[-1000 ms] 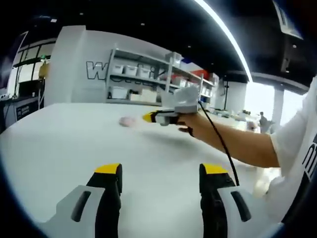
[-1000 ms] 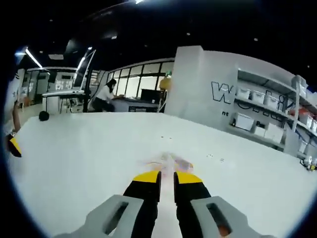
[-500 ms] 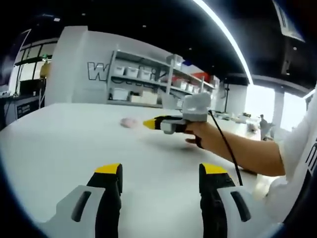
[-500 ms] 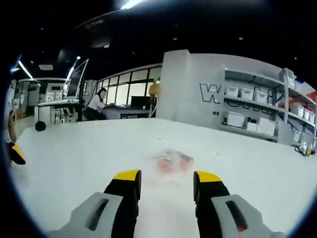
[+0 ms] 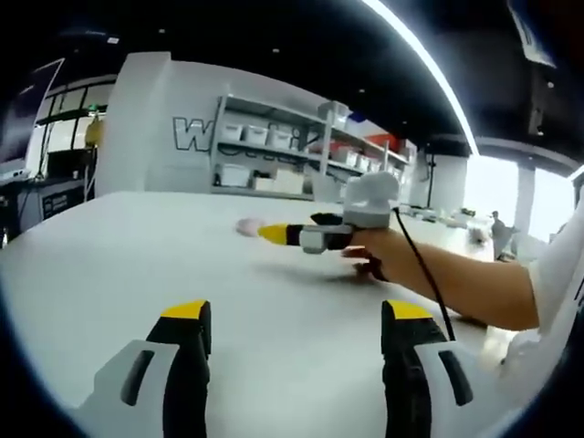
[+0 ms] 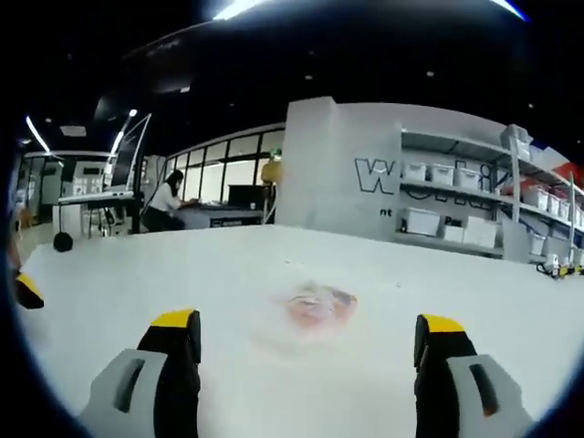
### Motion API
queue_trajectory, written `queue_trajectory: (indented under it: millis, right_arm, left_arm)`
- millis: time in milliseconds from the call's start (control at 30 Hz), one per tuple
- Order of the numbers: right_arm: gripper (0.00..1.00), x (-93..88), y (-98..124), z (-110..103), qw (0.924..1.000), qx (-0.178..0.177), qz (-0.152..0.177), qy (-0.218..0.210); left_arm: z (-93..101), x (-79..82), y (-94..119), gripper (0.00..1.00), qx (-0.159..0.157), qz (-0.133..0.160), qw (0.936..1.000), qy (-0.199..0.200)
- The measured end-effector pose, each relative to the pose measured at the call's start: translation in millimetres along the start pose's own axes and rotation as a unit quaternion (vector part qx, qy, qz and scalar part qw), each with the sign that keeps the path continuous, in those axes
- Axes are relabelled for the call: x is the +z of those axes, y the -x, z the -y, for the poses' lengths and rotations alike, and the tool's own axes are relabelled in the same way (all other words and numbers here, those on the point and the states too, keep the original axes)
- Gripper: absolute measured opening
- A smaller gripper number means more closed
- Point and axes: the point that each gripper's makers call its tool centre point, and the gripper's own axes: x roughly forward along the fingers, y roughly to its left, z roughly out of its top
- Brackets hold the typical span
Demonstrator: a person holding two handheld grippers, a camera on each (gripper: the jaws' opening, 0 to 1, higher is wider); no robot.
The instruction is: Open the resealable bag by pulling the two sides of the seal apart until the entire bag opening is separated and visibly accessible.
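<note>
Jaws of right gripper (image 6: 310, 333), pressed together a second ago, now spread wide, framing bag (image 6: 318, 306) on table (image 6: 137, 274). Left gripper (image 5: 294, 319) likewise spread, well back. Seal seemingly untouched, though blurred.

Left gripper (image 5: 295, 365): two black jaws with yellow tips, set in pale grey housings with dark slots, at the frame's bottom. Right gripper (image 6: 308, 370) is built the same. At the left view's centre it shows grey-white, a black cable (image 5: 425, 274) trailing along a bare forearm to a white short sleeve (image 5: 558, 283) at right.
</note>
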Motion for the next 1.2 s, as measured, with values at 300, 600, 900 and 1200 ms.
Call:
queue_trajectory:
  millis: [300,600,900,1200]
  right_arm:
    - [0.99,2.5,3.3,-1.9,1.0000,0.005,-0.001,0.004]
    - [0.97,5.5,13.3,-9.4,0.9999,0.012,0.003,0.006]
    - [0.93,8.3,20.5,-13.6,0.9998,0.017,0.004,0.004]
    - [0.89,10.2,32.4,-16.4,0.9997,0.021,0.007,0.004]
  left_arm:
    - [-1.1,-0.2,0.8,0.77,0.004,-0.004,1.0000,-0.008]
    - [-3.9,0.8,2.0,0.78,0.010,-0.004,0.9998,-0.015]
    - [-2.5,0.2,2.7,0.77,0.007,-0.007,0.9998,-0.017]
    - [-0.2,-0.5,3.7,0.77,0.004,-0.006,0.9999,-0.016]
